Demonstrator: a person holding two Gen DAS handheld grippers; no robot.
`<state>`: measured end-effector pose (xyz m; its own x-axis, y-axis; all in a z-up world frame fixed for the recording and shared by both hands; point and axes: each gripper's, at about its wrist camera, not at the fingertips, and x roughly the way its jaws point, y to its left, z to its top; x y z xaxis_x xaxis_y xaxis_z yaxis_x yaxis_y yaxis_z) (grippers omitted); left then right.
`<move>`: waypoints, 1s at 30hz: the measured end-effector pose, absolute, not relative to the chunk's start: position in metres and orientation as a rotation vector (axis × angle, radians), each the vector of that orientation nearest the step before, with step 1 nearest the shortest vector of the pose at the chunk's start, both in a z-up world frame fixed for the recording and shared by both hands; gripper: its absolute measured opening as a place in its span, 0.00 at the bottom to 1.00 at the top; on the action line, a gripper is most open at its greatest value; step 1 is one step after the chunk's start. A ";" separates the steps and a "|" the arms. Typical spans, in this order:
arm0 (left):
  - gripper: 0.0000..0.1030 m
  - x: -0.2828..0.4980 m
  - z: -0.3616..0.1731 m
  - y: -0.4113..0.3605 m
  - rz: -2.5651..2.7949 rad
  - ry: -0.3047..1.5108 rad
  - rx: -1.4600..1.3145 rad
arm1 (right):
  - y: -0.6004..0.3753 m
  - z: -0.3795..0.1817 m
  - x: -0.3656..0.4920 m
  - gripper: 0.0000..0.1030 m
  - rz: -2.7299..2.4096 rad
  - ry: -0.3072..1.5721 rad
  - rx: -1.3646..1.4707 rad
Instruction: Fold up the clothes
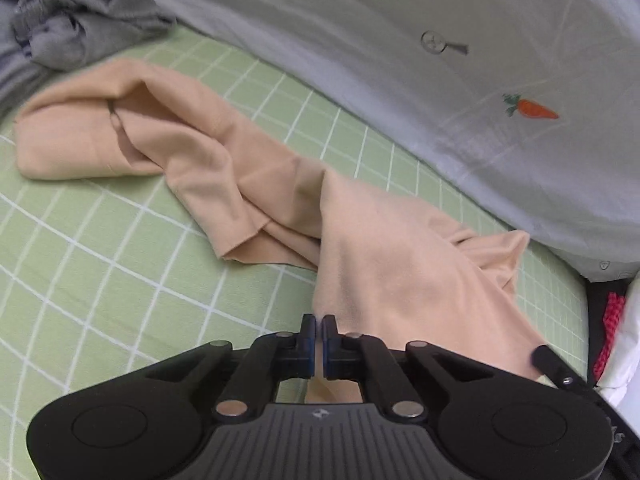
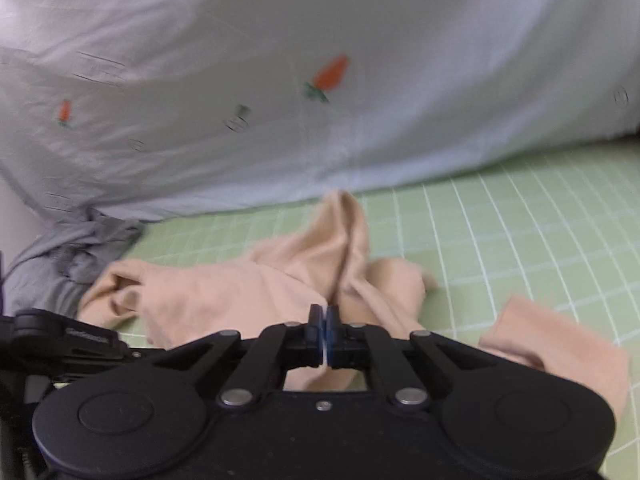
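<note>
A peach garment [image 1: 240,168] lies crumpled across the green checked bed sheet [image 1: 100,248]. My left gripper [image 1: 319,326] is shut on a near edge of it, and the cloth rises from the sheet up to the jaws. In the right wrist view the same peach garment [image 2: 248,288] spreads ahead, and my right gripper [image 2: 326,316] is shut on another fold of it. The left gripper's black body shows at the left edge of the right wrist view [image 2: 60,340].
A grey garment [image 1: 72,28] lies bunched at the far left; it also shows in the right wrist view [image 2: 60,264]. A white duvet with carrot prints [image 1: 440,60] lies along the far side of the bed. A dark gap with red checked cloth [image 1: 608,332] is at the right.
</note>
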<state>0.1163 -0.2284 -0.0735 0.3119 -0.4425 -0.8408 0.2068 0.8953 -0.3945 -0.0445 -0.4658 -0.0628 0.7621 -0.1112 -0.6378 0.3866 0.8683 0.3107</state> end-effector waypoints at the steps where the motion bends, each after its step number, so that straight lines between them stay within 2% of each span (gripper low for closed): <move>1: 0.03 0.113 -0.067 -0.223 -0.436 1.173 -0.251 | -0.462 -0.055 -0.049 0.01 -0.273 0.632 0.453; 9: 0.06 0.049 -0.010 -0.171 -0.399 1.084 -0.241 | -0.401 0.020 -0.103 0.01 -0.107 0.448 0.483; 12: 0.29 0.022 -0.007 -0.140 -0.363 1.066 -0.223 | -0.367 0.021 -0.112 0.01 -0.040 0.468 0.453; 16: 0.32 0.007 -0.017 -0.111 -0.311 1.131 -0.265 | -0.331 -0.035 -0.105 0.02 0.005 0.685 0.505; 17: 0.33 0.004 -0.020 -0.105 -0.298 1.150 -0.273 | -0.322 -0.047 -0.105 0.05 -0.006 0.748 0.486; 19: 0.44 -0.003 -0.022 -0.099 -0.292 1.157 -0.259 | -0.310 -0.062 -0.109 0.16 -0.028 0.827 0.446; 20: 0.46 -0.005 -0.023 -0.098 -0.294 1.155 -0.262 | -0.308 -0.062 -0.113 0.25 -0.031 0.827 0.441; 21: 0.48 -0.007 -0.024 -0.096 -0.295 1.153 -0.264 | -0.310 -0.059 -0.118 0.39 -0.043 0.807 0.449; 23: 0.49 -0.008 -0.026 -0.100 -0.311 1.159 -0.268 | -0.321 -0.052 -0.129 0.50 -0.086 0.746 0.478; 25: 0.55 -0.009 -0.029 -0.104 -0.326 1.165 -0.272 | -0.334 -0.047 -0.134 0.53 -0.157 0.718 0.486; 30: 0.59 -0.010 -0.045 -0.131 -0.340 1.216 -0.212 | -0.371 -0.053 -0.143 0.54 -0.322 0.742 0.493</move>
<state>-0.0098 -0.1313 -0.0453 0.3060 -0.3668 -0.8785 0.1422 0.9300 -0.3388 -0.1428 -0.3709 -0.0529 0.6969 -0.1060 -0.7093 0.4455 0.8391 0.3122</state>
